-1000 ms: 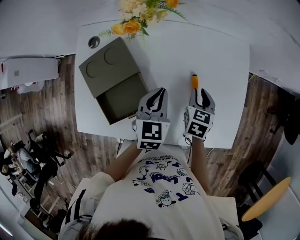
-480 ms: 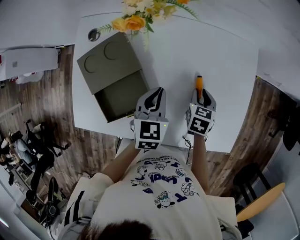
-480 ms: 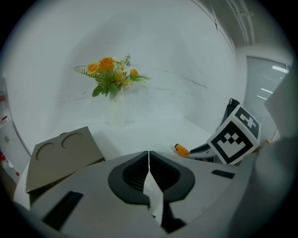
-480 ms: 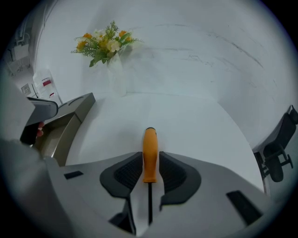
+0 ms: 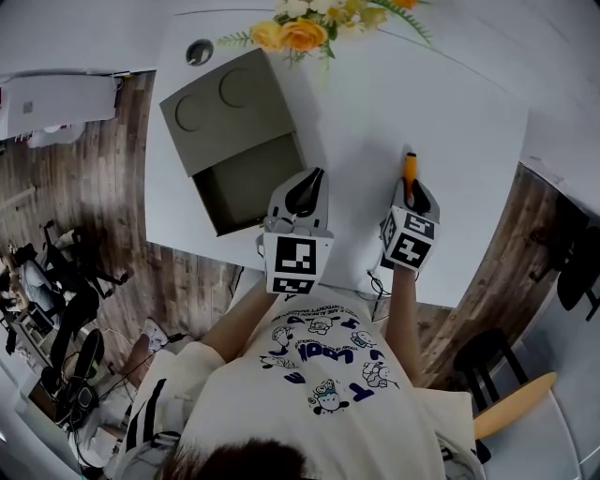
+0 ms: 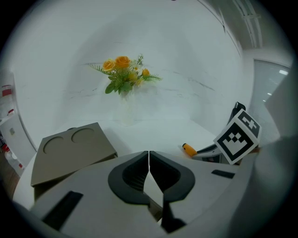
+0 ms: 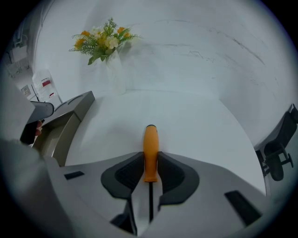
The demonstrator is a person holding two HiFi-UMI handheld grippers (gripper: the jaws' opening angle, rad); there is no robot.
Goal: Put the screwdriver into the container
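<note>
Task early: screwdriver (image 5: 410, 169) not yet in container (image 5: 234, 131), lies well right of it on table (image 5: 450, 103). Right gripper (image 5: 410, 194) jaws clamped on orange handle. Left gripper (image 5: 305, 192) just right of container's open tray, jaws together, empty. Left to do: carry over, release. Count: one screwdriver, one container, two grippers, one flower bunch (image 5: 314, 23) behind container.

White worktop (image 5: 450, 122), rounded corners, pale wall behind it. At its far edge stands a bouquet (image 5: 305, 28) of orange and yellow flowers with green sprigs, upright in a clear vase (image 7: 114, 69). Round metal grommet (image 5: 199, 52) set in the far-left corner, near the flowers. Wood-plank floor (image 5: 84, 206) on both sides. White cabinet (image 5: 56, 98) off left. Black chair (image 5: 577, 262) off right. Pale wooden oval (image 5: 514, 406) at lower right.
</note>
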